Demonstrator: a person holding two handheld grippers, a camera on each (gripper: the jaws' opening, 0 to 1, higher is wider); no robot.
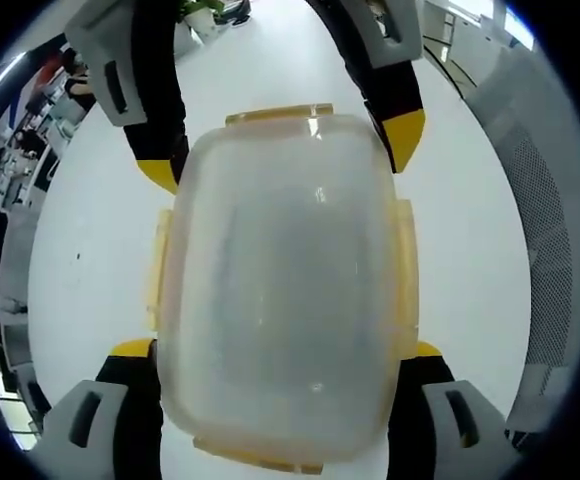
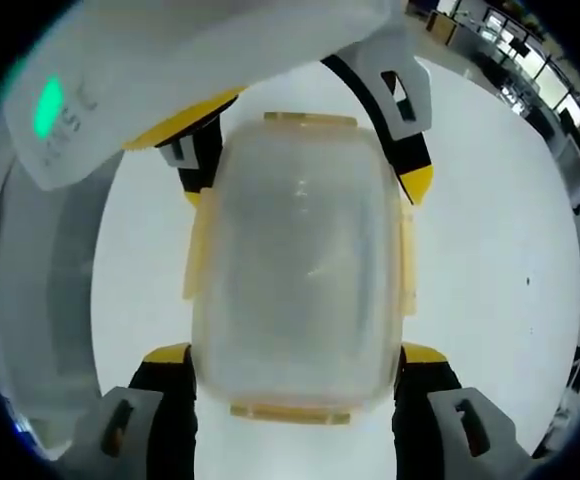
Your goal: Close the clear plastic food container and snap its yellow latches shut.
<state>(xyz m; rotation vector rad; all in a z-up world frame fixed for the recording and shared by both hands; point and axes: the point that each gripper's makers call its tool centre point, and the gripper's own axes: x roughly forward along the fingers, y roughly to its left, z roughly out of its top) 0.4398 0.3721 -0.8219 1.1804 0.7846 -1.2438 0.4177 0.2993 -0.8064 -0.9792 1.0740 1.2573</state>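
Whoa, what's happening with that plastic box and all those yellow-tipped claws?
A person is working a clear plastic container with two handheld grippers on a white table. The left gripper and the right gripper each straddle an opposite end of it, fingers alongside its corners. The lid is on. Yellow latches show along the edges; whether they are snapped shut is unclear.

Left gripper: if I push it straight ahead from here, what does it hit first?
The clear container, whose lid already sits between the left gripper's jaws. Past it, the right gripper faces in from the far end. Depth is hard to judge here.
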